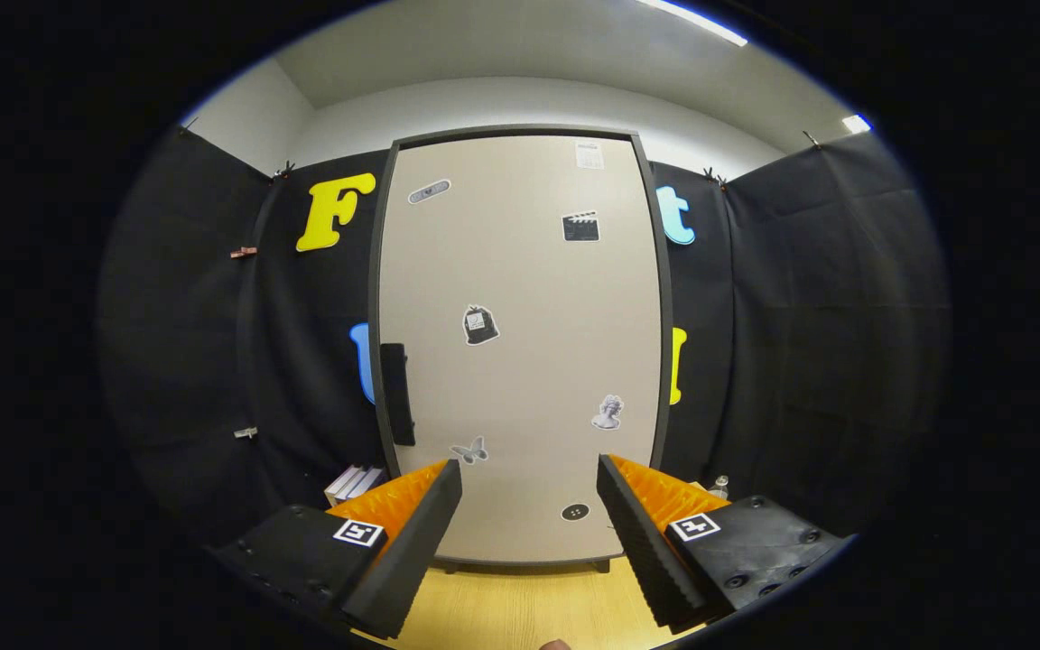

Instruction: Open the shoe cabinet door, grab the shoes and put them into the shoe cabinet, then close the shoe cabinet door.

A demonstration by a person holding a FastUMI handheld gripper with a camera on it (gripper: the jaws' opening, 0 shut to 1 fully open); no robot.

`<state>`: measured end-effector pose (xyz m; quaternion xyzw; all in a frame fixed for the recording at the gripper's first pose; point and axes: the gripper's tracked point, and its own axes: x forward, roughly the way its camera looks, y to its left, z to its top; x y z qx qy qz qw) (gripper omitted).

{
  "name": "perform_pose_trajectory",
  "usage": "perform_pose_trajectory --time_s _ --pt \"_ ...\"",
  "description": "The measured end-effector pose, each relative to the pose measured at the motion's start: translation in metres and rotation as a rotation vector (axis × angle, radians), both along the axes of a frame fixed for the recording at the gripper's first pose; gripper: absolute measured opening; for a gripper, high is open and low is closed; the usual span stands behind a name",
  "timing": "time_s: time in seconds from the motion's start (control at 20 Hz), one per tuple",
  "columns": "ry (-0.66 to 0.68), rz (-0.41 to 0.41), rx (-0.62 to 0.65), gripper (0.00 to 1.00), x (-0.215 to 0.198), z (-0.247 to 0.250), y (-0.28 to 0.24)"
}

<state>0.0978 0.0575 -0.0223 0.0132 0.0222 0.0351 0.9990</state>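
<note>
Shoe cabinet (pixel 520 343): tall, upright, standing on a pale wooden floor (pixel 520 609) against the black cloth wall (pixel 791 316) of the booth. It lies straight ahead of the gripper, beyond the fingertips and well apart from them.

Cabinet door (pixel 529 361): light beige panel in a dark frame, shut, flush with the frame on all sides that show.

Door handle (pixel 396 394): dark vertical bar on the door's left edge, about mid-height, above and beyond the left finger.

Stickers on the door: a small oblong one (pixel 429 190) top left; a paper label (pixel 589 154) top right; a clapperboard (pixel 580 226) below that; a dark bag-shaped one (pixel 479 325) near the middle; a pale bust (pixel 608 412) lower right; a grey butterfly (pixel 469 450) lower left, just beyond the left fingertip; a dark round one (pixel 575 512) near the bottom, between the fingers.

Gripper (pixel 529 478): fingers spread wide, nothing between them (the door's lower part and a strip of floor show through the gap). Each finger body carries a square black-and-white marker.

Beside the cabinet: a small stack of light flat things (pixel 353 483), possibly books, low at its left and partly behind the left finger; a small clear bottle (pixel 720 486) low at its right, just above the right finger.

Above: white walls and ceiling (pixel 502 54) with a strip light (pixel 691 20).
</note>
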Motion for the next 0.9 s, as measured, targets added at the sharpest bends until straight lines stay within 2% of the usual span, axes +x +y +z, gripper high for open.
perform_pose_trajectory --time_s 0.35,0.9 --pt "0.009 -0.012 -0.036 0.99 0.009 -0.013 -0.03" --pt "-0.016 0.053 -0.033 0.98 0.007 -0.01 -0.051"
